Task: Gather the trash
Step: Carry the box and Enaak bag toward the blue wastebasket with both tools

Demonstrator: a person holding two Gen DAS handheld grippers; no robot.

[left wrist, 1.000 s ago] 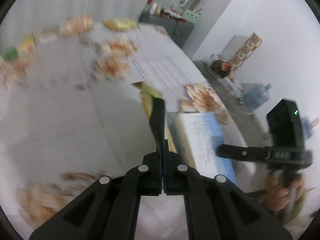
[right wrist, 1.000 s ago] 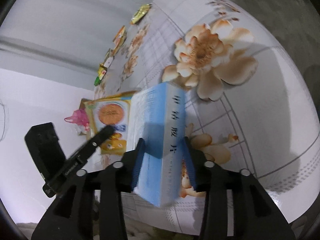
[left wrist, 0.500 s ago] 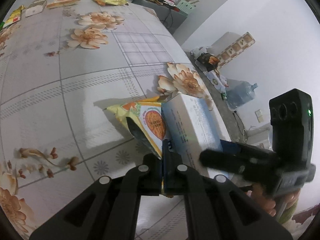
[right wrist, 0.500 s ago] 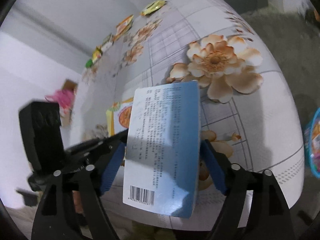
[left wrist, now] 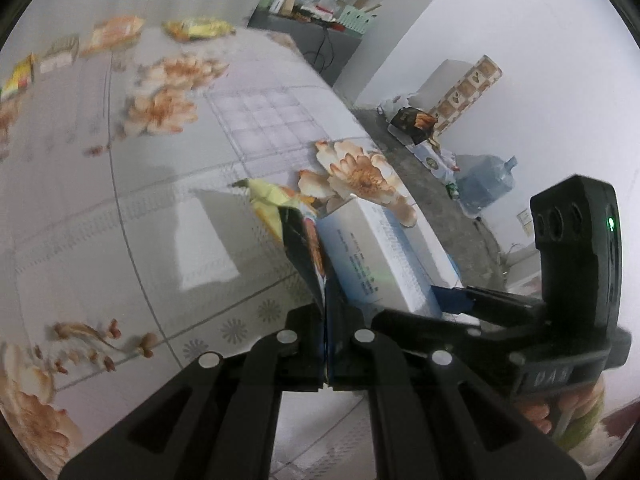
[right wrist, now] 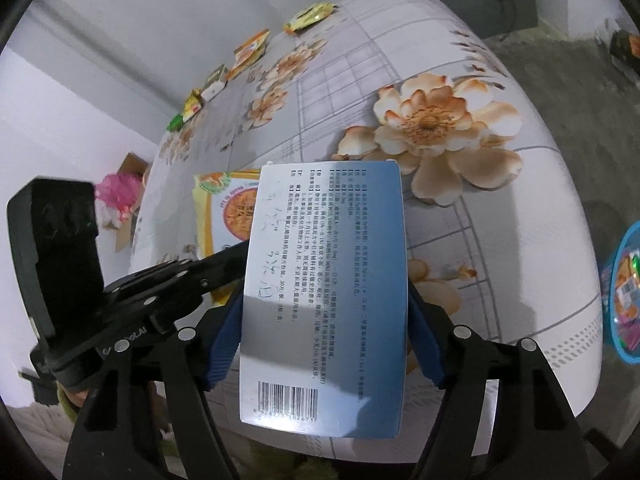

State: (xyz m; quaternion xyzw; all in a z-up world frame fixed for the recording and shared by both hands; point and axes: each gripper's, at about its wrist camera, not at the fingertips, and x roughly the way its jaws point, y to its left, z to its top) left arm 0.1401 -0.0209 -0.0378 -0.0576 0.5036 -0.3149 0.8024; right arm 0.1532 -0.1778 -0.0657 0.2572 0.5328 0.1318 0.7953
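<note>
Left wrist view. Left gripper (left wrist: 326, 308): jaws fully closed, pinching the lower edge of a yellow wrapper (left wrist: 294, 220), which stands up from between the fingers, tilted away, its dark inner face turned to the camera. Blue-and-white box (left wrist: 376, 256): just right of the wrapper, touching or nearly touching it; cannot tell which. Right gripper (left wrist: 472, 300): enters from the right, one blue-padded finger laid along the box's near right edge, camera block with a green light behind it. Table (left wrist: 120, 208): white cloth with orange flower print and grey grid lines. More wrappers (left wrist: 116, 34) in a blurred row along the far edge, well apart from the grippers. Water jug (left wrist: 486, 188) and bags on the floor by the far wall.

Right wrist view. Right gripper (right wrist: 322, 344): jaws wide and closing, blue pads (right wrist: 224, 344) against both long sides of the box (right wrist: 326, 280). Box held above the table (right wrist: 520, 220), printed back face and barcode toward the camera. Wrapper (right wrist: 228, 216): left of and behind the box, partly hidden by it. Left gripper (right wrist: 230, 258): dark fingers reaching in from the left at the wrapper's lower part. Row of wrappers (right wrist: 250, 50) along the far table edge. Blue basket (right wrist: 624, 292) holding packets at the right border, off the table.
</note>
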